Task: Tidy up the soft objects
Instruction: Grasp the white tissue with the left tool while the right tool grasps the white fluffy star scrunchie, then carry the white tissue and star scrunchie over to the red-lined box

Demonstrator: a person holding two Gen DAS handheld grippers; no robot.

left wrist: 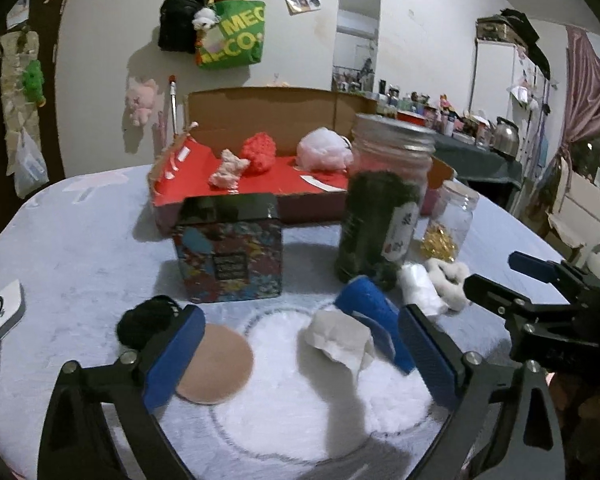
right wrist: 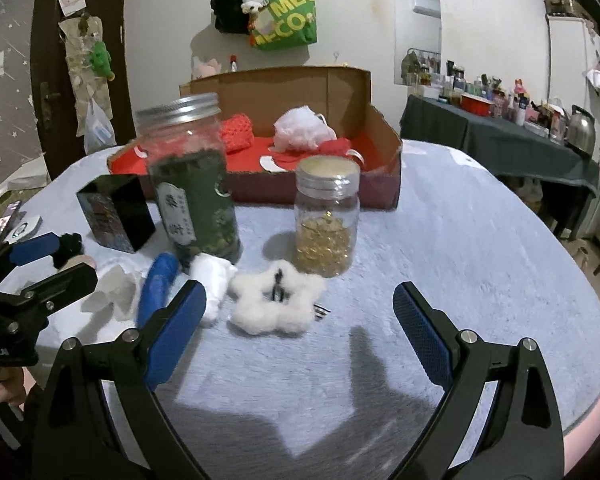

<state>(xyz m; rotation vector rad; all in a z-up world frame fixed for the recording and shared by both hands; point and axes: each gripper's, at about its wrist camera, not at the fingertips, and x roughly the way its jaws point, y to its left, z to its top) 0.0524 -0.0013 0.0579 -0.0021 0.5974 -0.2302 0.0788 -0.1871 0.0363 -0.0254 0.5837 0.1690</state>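
Observation:
My left gripper [left wrist: 300, 354] is open and empty above the table; between its fingers lie a tan round pad [left wrist: 216, 364], a crumpled white tissue [left wrist: 338, 340] and a blue roll [left wrist: 374, 316]. A black fluffy ball [left wrist: 146, 322] lies just left of it. My right gripper [right wrist: 296, 336] is open and empty, close in front of a white fluffy star-shaped clip [right wrist: 276, 296]. A white soft roll [right wrist: 214, 284] lies by its left finger. A cardboard box with a red floor [left wrist: 288, 184] holds a red knitted piece [left wrist: 259, 152], a pink toy [left wrist: 228, 170] and a white pouf [left wrist: 324, 150].
A tall jar of dark leaves [right wrist: 194, 184], a small jar of golden capsules [right wrist: 326, 224] and a patterned tin [left wrist: 230, 248] stand between the grippers and the box. A white device [left wrist: 0, 312] lies at the left table edge. A cluttered side table [right wrist: 496, 128] stands at the right.

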